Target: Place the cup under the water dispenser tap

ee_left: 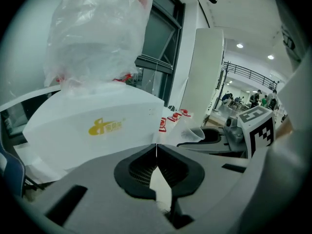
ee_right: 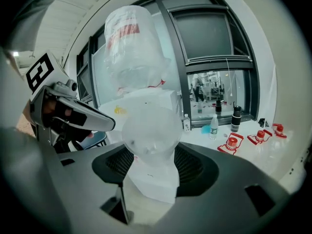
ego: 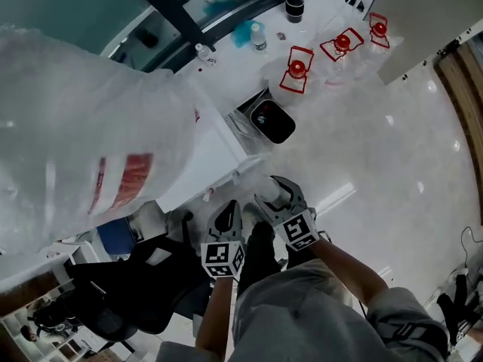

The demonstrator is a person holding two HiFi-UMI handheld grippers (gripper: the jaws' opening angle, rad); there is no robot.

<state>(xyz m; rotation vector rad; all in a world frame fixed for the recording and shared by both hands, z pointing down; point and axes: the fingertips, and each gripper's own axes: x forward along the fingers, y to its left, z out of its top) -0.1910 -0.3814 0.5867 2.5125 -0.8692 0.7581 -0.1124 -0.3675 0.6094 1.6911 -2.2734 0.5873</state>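
The clear plastic cup [ee_right: 150, 130] sits bottom-first between the jaws of my right gripper [ee_right: 151, 145], which is shut on it. In the head view this right gripper [ego: 276, 192] holds the cup [ego: 276, 189] just in front of the white water dispenser [ego: 207, 153]. A big bottle [ego: 75, 119] wrapped in plastic stands on top of the dispenser. My left gripper [ego: 226, 216] hangs beside the right one. Its jaws meet at the tips with nothing in them, as the left gripper [ee_left: 156, 147] view shows. The same view has the cup [ee_left: 195, 133] to the right. I cannot make out the tap.
A black glossy box [ego: 272, 121] stands on the floor beside the dispenser. Past it are empty jugs with red caps [ego: 298, 70] and a ledge with a black flask [ego: 294, 2] and a small bottle [ego: 258, 36]. A blue chair [ego: 117, 236] and a black office chair [ego: 128, 289] are at the lower left.
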